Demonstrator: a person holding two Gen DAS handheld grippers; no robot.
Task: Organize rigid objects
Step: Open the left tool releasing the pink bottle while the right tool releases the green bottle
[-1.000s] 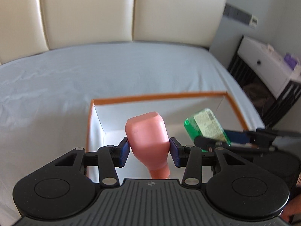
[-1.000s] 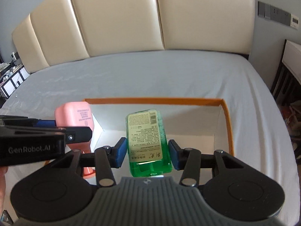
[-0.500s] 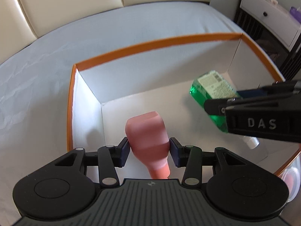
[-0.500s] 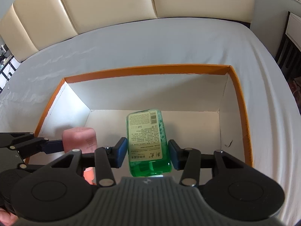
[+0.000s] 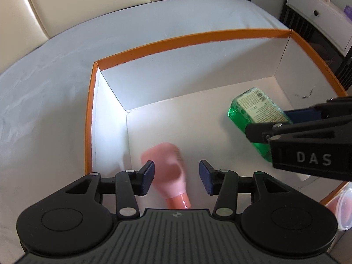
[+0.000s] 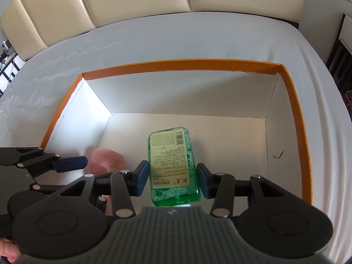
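Observation:
A white box with an orange rim (image 5: 154, 44) sits on the bed; it also shows in the right wrist view (image 6: 180, 62). My left gripper (image 5: 175, 176) is open above the box's near left part. The pink bottle (image 5: 167, 169) is blurred between and below its fingers, loose and dropping inside the box; it also shows in the right wrist view (image 6: 105, 160). My right gripper (image 6: 171, 177) is shut on the green bottle (image 6: 172, 165) and holds it inside the box, above the floor. The green bottle also shows in the left wrist view (image 5: 257, 114).
The bed sheet (image 6: 198, 39) surrounds the box, with a cream padded headboard (image 6: 132, 0) behind. A white bedside cabinet (image 5: 319, 11) stands at the right. A clear plastic container (image 5: 341, 206) lies outside the box's near right corner.
My left gripper has opened and let go of the pink bottle, which is falling into the box. Both grippers have lowered farther into the box. The right gripper still holds the green bottle.

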